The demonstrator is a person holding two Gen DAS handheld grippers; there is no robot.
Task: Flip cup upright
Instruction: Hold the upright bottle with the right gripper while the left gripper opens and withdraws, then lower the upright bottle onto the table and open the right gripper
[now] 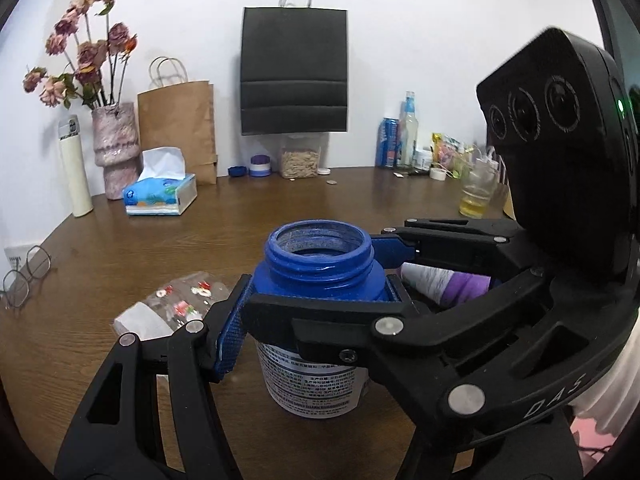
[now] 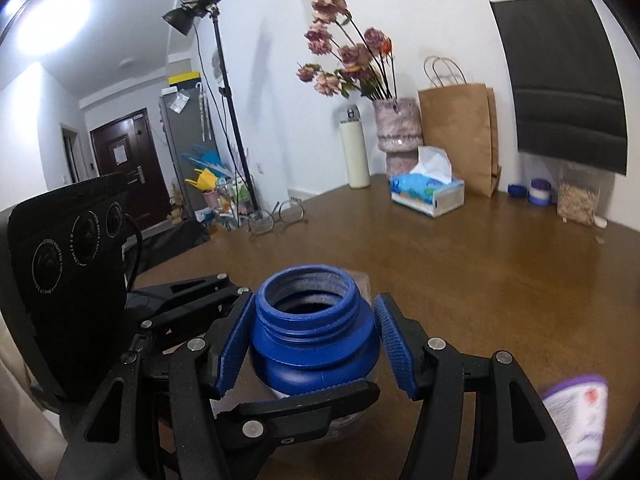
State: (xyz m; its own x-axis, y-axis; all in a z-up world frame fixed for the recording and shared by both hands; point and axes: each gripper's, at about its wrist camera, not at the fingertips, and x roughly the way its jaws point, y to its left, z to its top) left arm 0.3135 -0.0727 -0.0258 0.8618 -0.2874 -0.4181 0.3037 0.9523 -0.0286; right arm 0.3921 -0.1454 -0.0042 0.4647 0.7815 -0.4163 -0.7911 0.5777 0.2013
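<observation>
A blue jar (image 1: 320,276) with a white label stands upright on the brown table (image 1: 280,208), its wide mouth open to the top. My left gripper (image 1: 320,304) is around its shoulder; the left blue pad (image 1: 230,332) touches it and the other finger is hidden. My right gripper (image 2: 314,340) comes in crosswise from the right. Both its pads (image 2: 236,344) lie against the jar (image 2: 316,344), with barely a sliver at the right one. In the left wrist view one finger of the right gripper (image 1: 328,280) crosses in front of the jar.
A clear printed plastic cup (image 1: 172,308) lies on its side left of the jar. A purple-and-white pack (image 1: 444,286) lies to the right. Glasses (image 1: 26,276), a tissue box (image 1: 160,194), a vase (image 1: 114,148), paper bags, a glass of yellow liquid (image 1: 476,192) and bottles line the table's edges.
</observation>
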